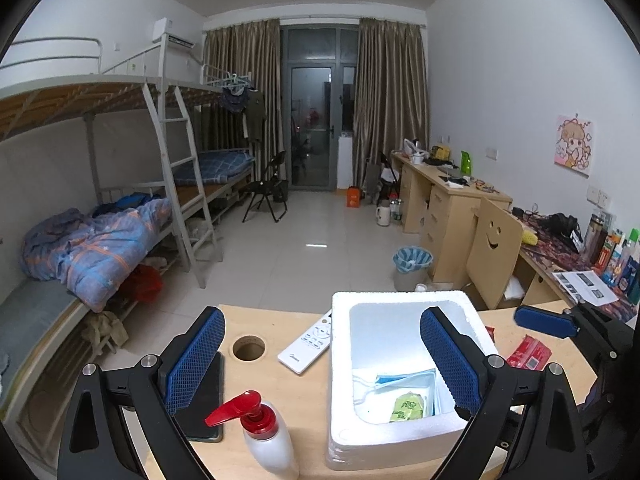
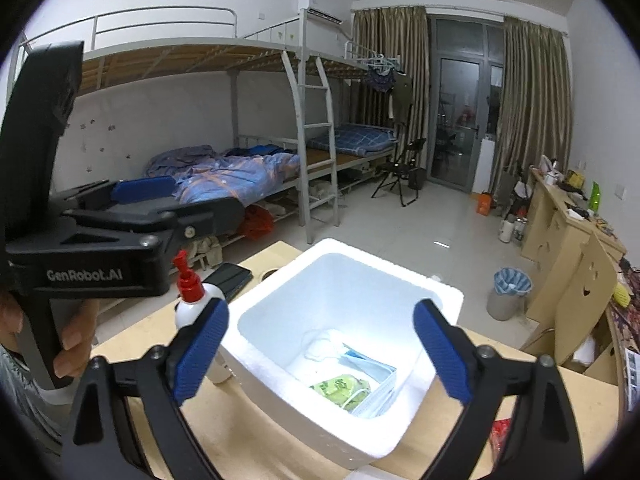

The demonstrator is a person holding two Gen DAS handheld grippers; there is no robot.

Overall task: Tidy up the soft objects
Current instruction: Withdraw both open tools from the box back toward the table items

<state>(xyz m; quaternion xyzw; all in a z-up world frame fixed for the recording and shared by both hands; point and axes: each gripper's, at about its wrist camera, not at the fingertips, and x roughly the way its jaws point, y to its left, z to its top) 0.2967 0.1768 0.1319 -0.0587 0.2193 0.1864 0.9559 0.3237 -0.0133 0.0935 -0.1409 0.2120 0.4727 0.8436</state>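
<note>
Right gripper (image 2: pixel 320 356) and left gripper (image 1: pixel 322 354) both spread wide, empty. Below, in the white foam box (image 2: pixel 404 280): crumpled blue face masks (image 2: pixel 370 364), green packet (image 2: pixel 340 390), possibly a snack. White remote (image 1: pixel 308 342) beyond.

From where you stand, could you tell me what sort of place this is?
Most likely a shared dormitory room: metal bunk beds with a ladder, and a row of desks along the opposite wall.

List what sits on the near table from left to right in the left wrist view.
Black phone → red-topped pump bottle → white remote → white foam box → red packets.
</note>
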